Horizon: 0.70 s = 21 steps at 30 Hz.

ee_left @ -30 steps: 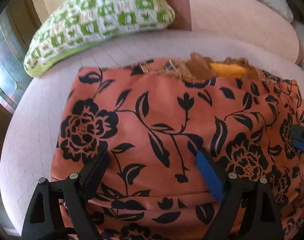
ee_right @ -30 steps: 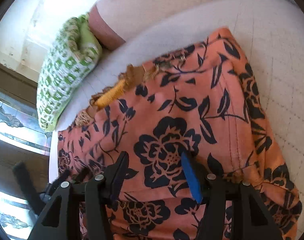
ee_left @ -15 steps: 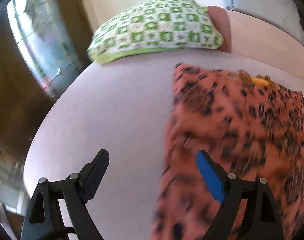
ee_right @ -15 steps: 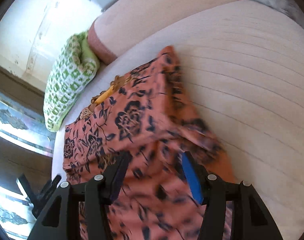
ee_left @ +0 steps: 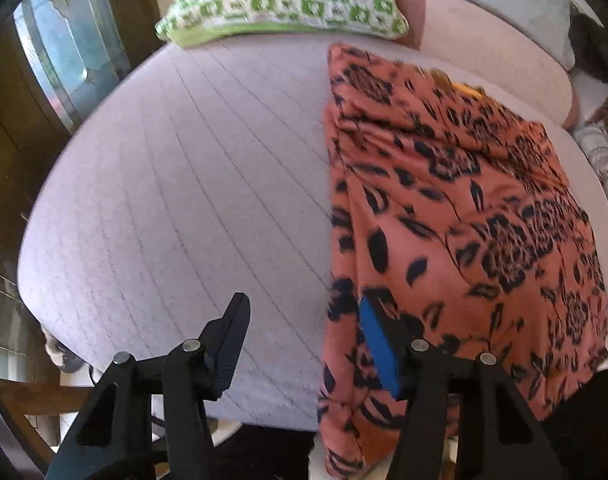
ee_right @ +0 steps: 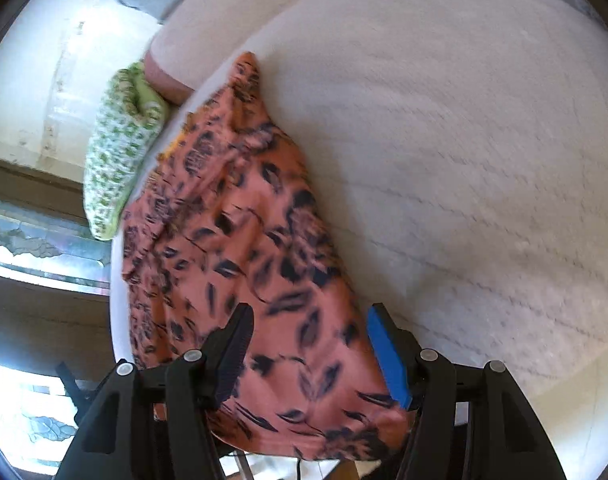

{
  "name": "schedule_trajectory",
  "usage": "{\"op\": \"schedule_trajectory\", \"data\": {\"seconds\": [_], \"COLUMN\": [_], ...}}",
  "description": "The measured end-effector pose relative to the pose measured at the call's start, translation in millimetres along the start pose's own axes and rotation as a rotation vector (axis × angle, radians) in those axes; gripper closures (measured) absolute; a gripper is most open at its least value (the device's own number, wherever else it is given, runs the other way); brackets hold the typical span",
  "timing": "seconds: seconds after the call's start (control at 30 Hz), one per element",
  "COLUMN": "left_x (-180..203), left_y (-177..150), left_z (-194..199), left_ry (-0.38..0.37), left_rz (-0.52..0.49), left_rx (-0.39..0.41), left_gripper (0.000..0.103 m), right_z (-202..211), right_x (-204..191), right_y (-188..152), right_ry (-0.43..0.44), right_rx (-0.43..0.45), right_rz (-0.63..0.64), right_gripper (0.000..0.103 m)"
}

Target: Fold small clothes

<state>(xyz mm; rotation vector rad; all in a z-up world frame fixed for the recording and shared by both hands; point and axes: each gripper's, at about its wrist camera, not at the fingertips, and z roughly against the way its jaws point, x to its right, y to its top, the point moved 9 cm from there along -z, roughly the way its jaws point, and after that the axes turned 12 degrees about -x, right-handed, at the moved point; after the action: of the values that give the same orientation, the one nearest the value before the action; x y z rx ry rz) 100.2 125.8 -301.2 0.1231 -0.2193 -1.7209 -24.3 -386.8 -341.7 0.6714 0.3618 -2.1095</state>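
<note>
An orange garment with a black flower print (ee_left: 463, 220) lies spread on a pale pink cushion seat (ee_left: 184, 200). My left gripper (ee_left: 304, 304) hangs over the garment's left edge with its jaws closing. Mostly bare cushion shows between its fingers, and the cloth's edge lies just inside the blue-padded finger (ee_left: 377, 344), which does not press it. In the right wrist view the same garment (ee_right: 244, 240) runs under my right gripper (ee_right: 309, 312), which stands open above the garment's right edge, cloth showing in the gap.
A green-and-white checked pillow (ee_left: 284, 4) leans against the pink backrest (ee_left: 483, 40) at the far side. A window with dark wood framing (ee_left: 64, 60) lies past the seat's left rim. Bare seat (ee_right: 463, 160) stretches right of the garment.
Both grippers have swung apart from over the garment's middle: the left one to its left edge, the right one to its right edge. The left jaws stand narrower than before.
</note>
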Motion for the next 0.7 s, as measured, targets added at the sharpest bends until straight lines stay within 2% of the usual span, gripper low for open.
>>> {"op": "schedule_trajectory", "data": {"seconds": [0.1,0.17,0.27,0.33,0.37,0.4,0.47,0.53,0.6,0.63,0.67,0.7], "left_x": [1,3,6,11,14,18,27,35,43,44,47,49], "left_y": [-16,-25,-34,-39,-41,-41,-47,-50,-53,-55,-59,-62], "left_z": [-6,-18,-20,-20,-20,-21,-19,-19,-21,-21,-22,-23], "left_ry": [-0.034,-0.065,-0.067,-0.051,-0.045,-0.043,-0.066,-0.082,-0.07,-0.074,-0.092,-0.109], "left_rz": [0.009,0.017,0.011,-0.021,-0.036,-0.045,-0.072,-0.086,-0.093,-0.089,-0.084,-0.086], "left_rx": [-0.042,-0.107,-0.097,-0.092,-0.09,-0.087,-0.08,-0.082,-0.075,-0.077,-0.099,-0.113], "left_gripper": [0.045,0.044,0.043,0.043,0.044,0.048,0.069,0.072,0.072,0.067,0.054,0.047], "right_z": [-12,-14,-16,-18,-23,-29,-34,-37,-39,-40,-41,-40], "right_x": [11,11,5,0,-5,-11,-17,-20,-18,-18,-20,-20], "right_y": [3,4,-1,-10,-16,-23,-31,-33,-32,-32,-32,-32], "right_ry": [-0.005,-0.003,-0.012,0.02,0.056,0.077,0.057,0.028,0.024,0.035,0.044,0.047], "right_rx": [-0.058,-0.065,-0.066,-0.096,-0.128,-0.158,-0.173,-0.174,-0.178,-0.177,-0.177,-0.182], "right_rz": [-0.038,-0.021,0.034,0.055,0.061,0.079,0.116,0.133,0.117,0.106,0.111,0.126], "right_gripper": [0.04,0.039,0.04,0.048,0.056,0.061,0.061,0.061,0.059,0.057,0.051,0.044]}}
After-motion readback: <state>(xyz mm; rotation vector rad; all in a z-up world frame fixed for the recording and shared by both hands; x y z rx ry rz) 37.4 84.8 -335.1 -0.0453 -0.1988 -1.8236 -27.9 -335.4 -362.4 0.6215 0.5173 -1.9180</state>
